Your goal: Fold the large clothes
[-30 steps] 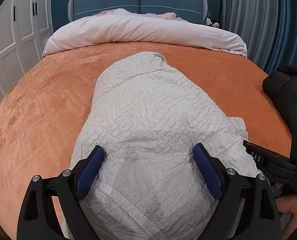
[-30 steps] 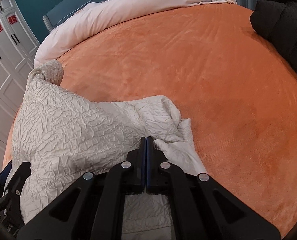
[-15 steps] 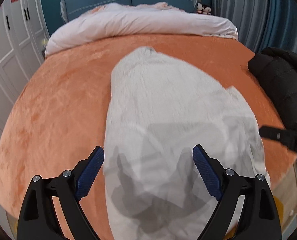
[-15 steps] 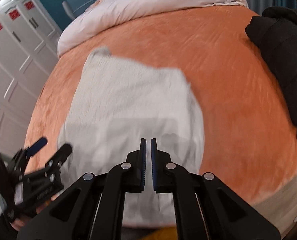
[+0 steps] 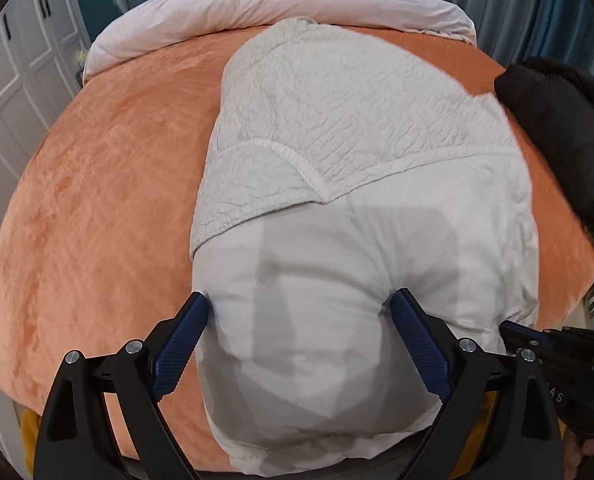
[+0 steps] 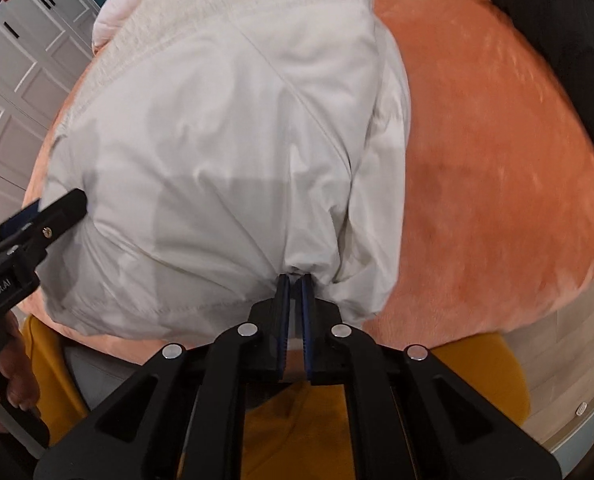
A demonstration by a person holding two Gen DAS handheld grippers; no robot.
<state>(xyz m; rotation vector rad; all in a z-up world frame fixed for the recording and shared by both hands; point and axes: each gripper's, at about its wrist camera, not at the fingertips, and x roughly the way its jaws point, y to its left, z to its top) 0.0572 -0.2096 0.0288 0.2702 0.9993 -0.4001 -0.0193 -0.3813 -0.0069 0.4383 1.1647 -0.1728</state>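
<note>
Between my left gripper (image 5: 299, 344), its blue pads spread wide and holding nothing, the large cream crinkle-textured padded jacket (image 5: 349, 128) runs toward twelve o'clock over the orange plush bedspread (image 5: 97, 208), a black garment (image 5: 557, 120) at two o'clock. From the right wrist, my right gripper (image 6: 293, 284) pinches the jacket's smooth white lining at its near hem. That small bunched bite could slip, I judge, spoiling the fold. White wardrobe doors (image 6: 13, 76) stand at ten o'clock.
</note>
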